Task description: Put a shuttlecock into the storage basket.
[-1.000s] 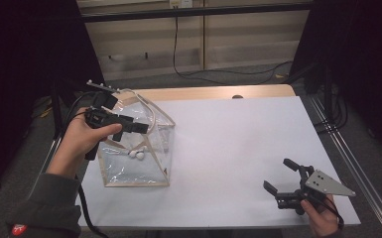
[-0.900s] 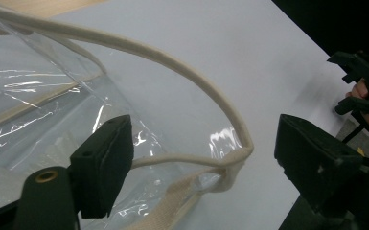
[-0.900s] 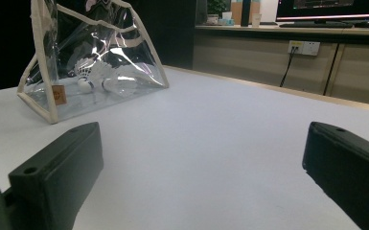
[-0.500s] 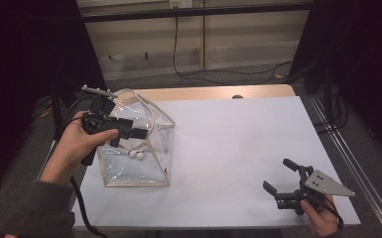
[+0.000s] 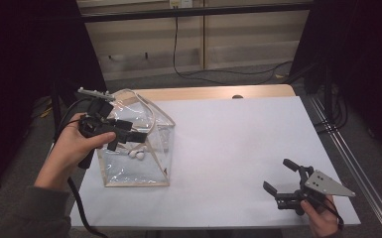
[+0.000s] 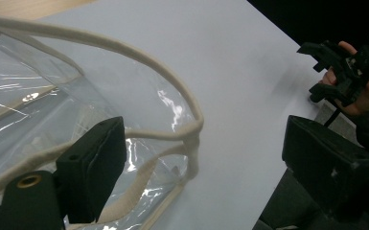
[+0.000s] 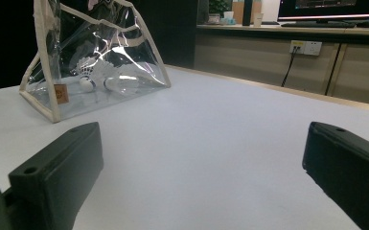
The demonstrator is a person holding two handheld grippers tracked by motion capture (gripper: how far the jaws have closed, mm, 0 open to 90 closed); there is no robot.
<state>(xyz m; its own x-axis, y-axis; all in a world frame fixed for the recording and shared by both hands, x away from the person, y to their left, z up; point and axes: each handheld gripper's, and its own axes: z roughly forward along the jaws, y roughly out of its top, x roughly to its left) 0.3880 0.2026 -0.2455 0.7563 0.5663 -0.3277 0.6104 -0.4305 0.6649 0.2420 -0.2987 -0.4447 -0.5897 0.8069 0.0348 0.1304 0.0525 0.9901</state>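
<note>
Clear plastic bag (image 5: 134, 156) w/ cream piping sits near-left on white table (image 5: 238, 148), shuttlecocks (image 5: 136, 154) inside; light, floppy, slick film, so grab piping at rim; left gripper (image 5: 129, 136) just spreading, holding nothing; right gripper (image 5: 283, 178) spread, empty.

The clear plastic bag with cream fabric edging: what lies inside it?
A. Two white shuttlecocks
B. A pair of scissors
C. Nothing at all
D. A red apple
A: in the right gripper view, two white shuttlecocks with round cork heads lie on the floor of the clear plastic bag with cream fabric edging.
</note>
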